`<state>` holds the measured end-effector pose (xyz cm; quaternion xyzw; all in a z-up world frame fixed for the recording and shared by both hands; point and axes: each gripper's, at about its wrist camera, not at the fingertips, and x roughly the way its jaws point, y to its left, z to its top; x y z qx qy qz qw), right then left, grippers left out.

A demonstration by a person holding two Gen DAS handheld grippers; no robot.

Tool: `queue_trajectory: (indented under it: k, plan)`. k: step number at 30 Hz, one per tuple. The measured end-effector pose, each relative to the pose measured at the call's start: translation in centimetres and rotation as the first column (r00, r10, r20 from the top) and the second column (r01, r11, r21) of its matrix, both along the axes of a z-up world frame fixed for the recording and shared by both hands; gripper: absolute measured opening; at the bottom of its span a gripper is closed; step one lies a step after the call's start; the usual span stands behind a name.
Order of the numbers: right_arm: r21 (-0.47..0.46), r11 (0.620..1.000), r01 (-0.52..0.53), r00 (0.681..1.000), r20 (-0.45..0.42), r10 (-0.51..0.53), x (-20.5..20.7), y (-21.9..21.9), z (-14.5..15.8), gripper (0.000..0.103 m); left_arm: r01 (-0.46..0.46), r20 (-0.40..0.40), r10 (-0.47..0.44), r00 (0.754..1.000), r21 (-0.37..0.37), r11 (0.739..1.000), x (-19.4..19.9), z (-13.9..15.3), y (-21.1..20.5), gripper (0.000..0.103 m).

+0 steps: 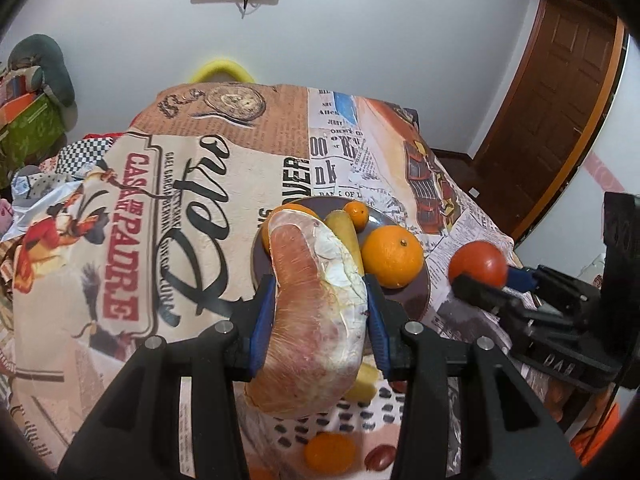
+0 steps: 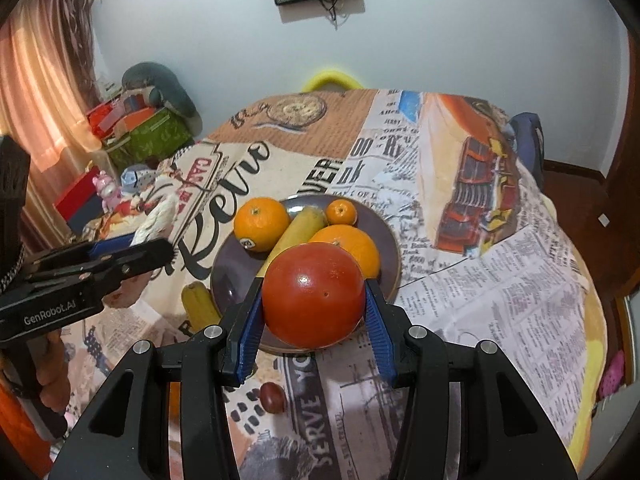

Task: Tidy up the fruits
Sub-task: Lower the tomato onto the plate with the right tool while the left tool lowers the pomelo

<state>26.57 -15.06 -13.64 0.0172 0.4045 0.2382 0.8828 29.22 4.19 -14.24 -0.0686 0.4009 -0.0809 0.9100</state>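
Observation:
My left gripper [image 1: 320, 312] is shut on a peeled pomelo segment [image 1: 316, 312], held above the near left edge of a dark plate [image 1: 416, 292]. My right gripper [image 2: 314, 304] is shut on a red tomato [image 2: 314, 294] above the plate's [image 2: 390, 240] near rim; the tomato also shows in the left wrist view [image 1: 478, 263]. On the plate lie a large orange [image 2: 262, 229], a second orange [image 2: 352, 246], a small mandarin [image 2: 341, 212] and a yellow banana [image 2: 298, 230].
On the printed tablecloth [image 2: 500, 292] near the plate lie another yellow fruit [image 2: 199, 306], a small dark red fruit [image 2: 273, 397] and a small orange [image 1: 330, 453]. Boxes and clutter [image 2: 144, 132] stand at the far left. A wooden door [image 1: 560, 112] is at the right.

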Motion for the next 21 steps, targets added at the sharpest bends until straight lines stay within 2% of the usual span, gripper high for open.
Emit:
queue_trajectory:
  k: [9,21]
  plan:
    - [-0.035,0.998,-0.053,0.997,-0.059,0.051,1.1,2.1,-3.0,0.044,0.026,-0.042,-0.027,0.999,-0.003,1.000,2.9,-2.5,-0.9,0.042]
    - [-0.051,0.996,-0.076,0.994,-0.077,0.072,1.7,2.6,-4.3,0.044,0.032,-0.072,-0.033,0.997,-0.020,0.999,4.8,-4.1,-1.1,0.042]
